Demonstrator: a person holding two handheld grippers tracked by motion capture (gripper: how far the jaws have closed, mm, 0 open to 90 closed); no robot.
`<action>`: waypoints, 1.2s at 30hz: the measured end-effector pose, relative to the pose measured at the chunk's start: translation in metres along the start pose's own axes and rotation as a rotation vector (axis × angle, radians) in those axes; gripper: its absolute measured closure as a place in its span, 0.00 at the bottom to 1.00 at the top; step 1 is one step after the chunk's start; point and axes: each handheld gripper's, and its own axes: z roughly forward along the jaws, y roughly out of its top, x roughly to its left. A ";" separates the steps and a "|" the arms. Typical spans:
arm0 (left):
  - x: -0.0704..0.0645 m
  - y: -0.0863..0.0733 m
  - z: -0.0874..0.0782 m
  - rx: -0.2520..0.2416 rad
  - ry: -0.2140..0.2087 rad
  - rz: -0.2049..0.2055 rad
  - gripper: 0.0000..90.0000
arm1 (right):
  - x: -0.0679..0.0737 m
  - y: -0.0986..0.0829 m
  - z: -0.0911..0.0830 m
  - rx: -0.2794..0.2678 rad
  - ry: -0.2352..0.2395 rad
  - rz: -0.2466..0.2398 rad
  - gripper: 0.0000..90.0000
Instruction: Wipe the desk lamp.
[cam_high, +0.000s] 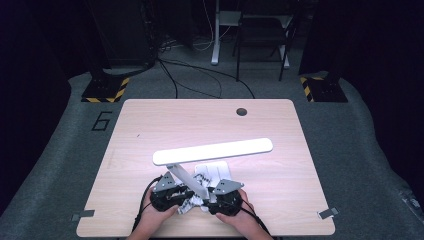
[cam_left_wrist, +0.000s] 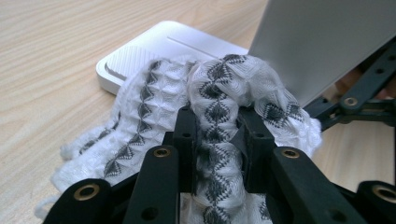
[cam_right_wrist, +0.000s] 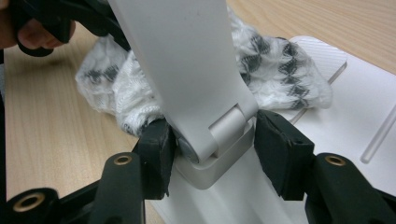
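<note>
A white desk lamp stands near the table's front edge, its lit head (cam_high: 215, 150) stretched over the flat base (cam_high: 214, 172). My left gripper (cam_left_wrist: 217, 126) is shut on a white cloth with grey diamonds (cam_left_wrist: 154, 102), bunched against the base (cam_left_wrist: 154, 42) beside the slanted lamp arm (cam_left_wrist: 322, 42). My right gripper (cam_right_wrist: 212, 140) clamps the hinge (cam_right_wrist: 219, 135) where the arm (cam_right_wrist: 182, 56) joins the base (cam_right_wrist: 336, 130); the cloth (cam_right_wrist: 275, 70) lies just behind it. From above, the left gripper (cam_high: 187, 197) and right gripper (cam_high: 209, 200) sit close together at the lamp's foot.
The wooden table (cam_high: 150, 125) has a round cable hole (cam_high: 241, 111) at the back. Tape tabs (cam_high: 327, 213) mark its front corners. A chair (cam_high: 262, 35) and hazard-striped stand feet (cam_high: 105, 90) are on the floor beyond.
</note>
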 end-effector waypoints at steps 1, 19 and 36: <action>0.000 0.000 0.001 0.003 0.002 0.006 0.80 | 0.001 0.000 0.000 0.006 0.004 0.006 0.54; 0.007 0.002 0.018 0.036 0.044 -0.020 0.79 | -0.002 0.000 -0.002 0.017 0.022 -0.017 0.56; 0.028 0.011 0.026 0.042 0.104 -0.042 0.79 | 0.000 -0.001 -0.002 0.009 0.011 -0.003 0.57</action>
